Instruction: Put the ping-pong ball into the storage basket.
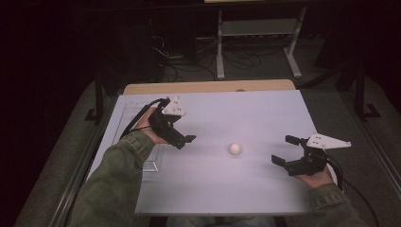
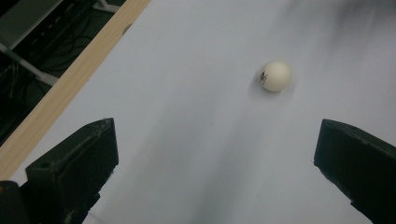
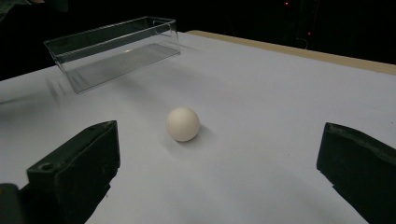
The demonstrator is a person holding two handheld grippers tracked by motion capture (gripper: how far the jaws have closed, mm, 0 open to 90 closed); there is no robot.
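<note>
**White ball on table, two open grippers either side**

Item: one small white ball, resting on the pale table top, a little right of centre and nearer the near edge than the far one. It touches nothing but the table. In the left gripper view the ball carries a small dark printed mark on one side.

Left gripper: held in the person's left hand, left of the ball and apart from it, pointed toward it. Jaws spread wide, holding nothing.

Right gripper: held in the person's right hand, near the right edge of the table, right of the ball and apart from it. Jaws spread wide, holding nothing; the ball lies ahead of them, between their lines.

Also present: a clear plastic box, open-topped, at the left side of the table, well apart from the ball. Both forearms wear green sleeves.
</note>
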